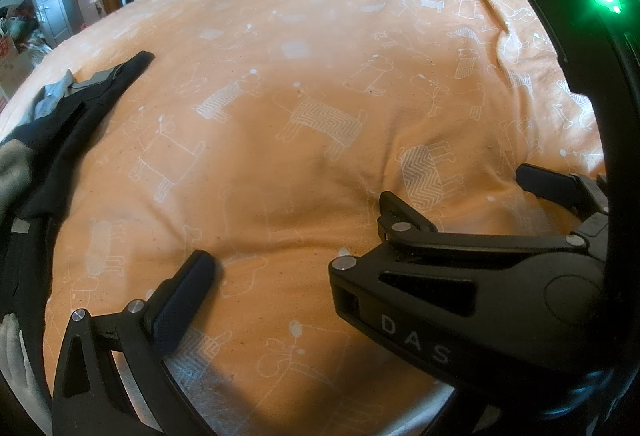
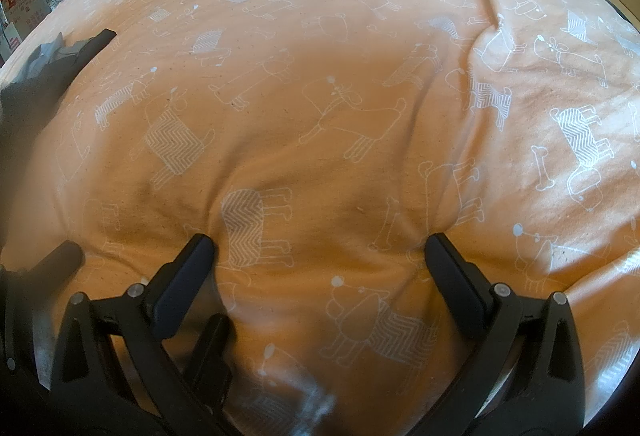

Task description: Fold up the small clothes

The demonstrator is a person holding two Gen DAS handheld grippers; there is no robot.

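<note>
Both grippers hovered empty over the orange dog-print bedcover [image 2: 320, 84]: the right gripper [image 2: 320, 256] stood with its fingers spread wide apart just above the fabric, and the left gripper [image 1: 208, 276] showed only one finger in its own view, so its spread could not be told. The dark garment with grey trim [image 1: 68, 116] lay bunched at the far left of the bed, well apart from both tools. The sound approach was judged to be reaching left and pinching one hem edge with each gripper.
</note>
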